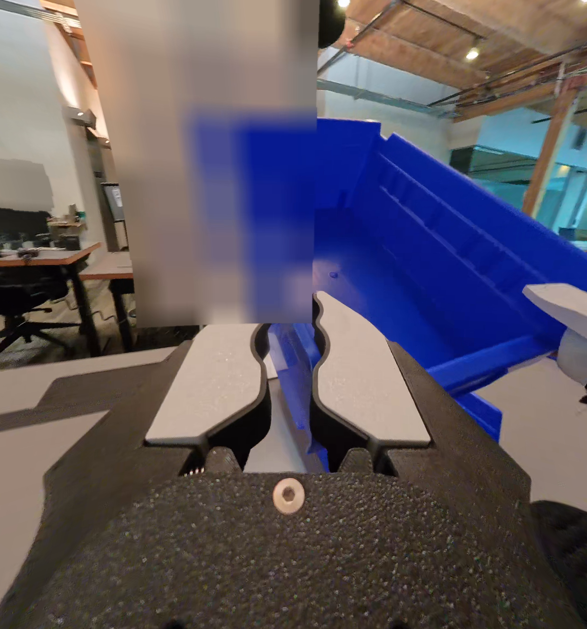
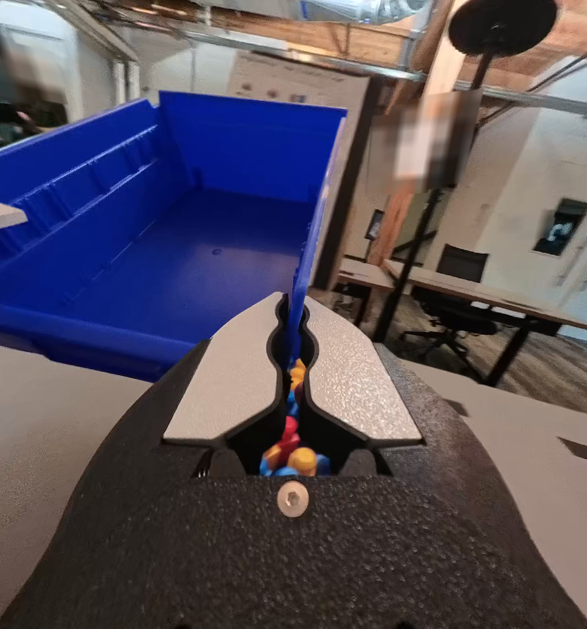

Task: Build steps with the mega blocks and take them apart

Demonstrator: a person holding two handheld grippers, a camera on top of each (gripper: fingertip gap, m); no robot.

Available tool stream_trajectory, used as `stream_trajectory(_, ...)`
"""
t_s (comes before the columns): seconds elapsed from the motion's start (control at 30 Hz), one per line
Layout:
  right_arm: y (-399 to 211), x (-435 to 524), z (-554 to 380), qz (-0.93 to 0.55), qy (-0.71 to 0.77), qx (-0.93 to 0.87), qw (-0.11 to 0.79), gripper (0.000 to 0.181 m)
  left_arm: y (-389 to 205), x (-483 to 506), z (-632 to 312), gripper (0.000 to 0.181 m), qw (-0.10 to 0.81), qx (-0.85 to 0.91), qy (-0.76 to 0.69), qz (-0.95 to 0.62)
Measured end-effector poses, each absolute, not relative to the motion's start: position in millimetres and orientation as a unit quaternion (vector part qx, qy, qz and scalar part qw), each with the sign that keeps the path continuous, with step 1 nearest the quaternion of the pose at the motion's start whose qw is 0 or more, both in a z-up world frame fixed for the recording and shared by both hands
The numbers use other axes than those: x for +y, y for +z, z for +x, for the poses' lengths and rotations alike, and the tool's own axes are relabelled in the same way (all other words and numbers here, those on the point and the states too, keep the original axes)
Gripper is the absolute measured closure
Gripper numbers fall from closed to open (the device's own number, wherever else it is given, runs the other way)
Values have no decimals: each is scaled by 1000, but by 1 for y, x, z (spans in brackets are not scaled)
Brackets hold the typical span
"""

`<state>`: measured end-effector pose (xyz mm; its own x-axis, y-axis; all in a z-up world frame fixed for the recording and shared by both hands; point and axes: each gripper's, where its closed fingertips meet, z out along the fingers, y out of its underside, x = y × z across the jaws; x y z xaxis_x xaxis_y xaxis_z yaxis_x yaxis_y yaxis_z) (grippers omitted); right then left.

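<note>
Gripping opposite walls of the tilted blue bin (image 2: 122, 245), the left tongs (image 1: 290, 343) and right tongs (image 2: 293, 316) were each clamped on a rim; mega blocks (image 2: 295, 456) lay heaped on the surface (image 2: 47, 442) below the right tongs.

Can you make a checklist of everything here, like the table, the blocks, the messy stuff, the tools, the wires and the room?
Surface: pale grey table, mostly bare.
Job's things: blue bin tipped up off the table, inside empty; coloured blocks piled on the table below the right tool.
Clutter: nothing seen.
Grippers: left tool shut on one bin side wall; right tool shut on the opposite wall.
Cables: nothing seen.
Surroundings: office with desks, black chairs, a wooden ceiling with lights; blurred patches hide some parts.
</note>
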<state>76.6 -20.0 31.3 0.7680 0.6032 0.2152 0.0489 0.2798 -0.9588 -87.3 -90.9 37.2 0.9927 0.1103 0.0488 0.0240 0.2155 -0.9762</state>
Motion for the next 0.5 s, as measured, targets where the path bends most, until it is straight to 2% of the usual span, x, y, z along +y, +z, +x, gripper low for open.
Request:
stream_trajectory(0.23,83,31,149,-564,145,-209,786,180,59,-37,-19,149,787,16,-22,-616)
stream_trajectory(0.5,77,81,210,-593,123,-159,780,180,30,-62,-28,145,787,12,-5,-617)
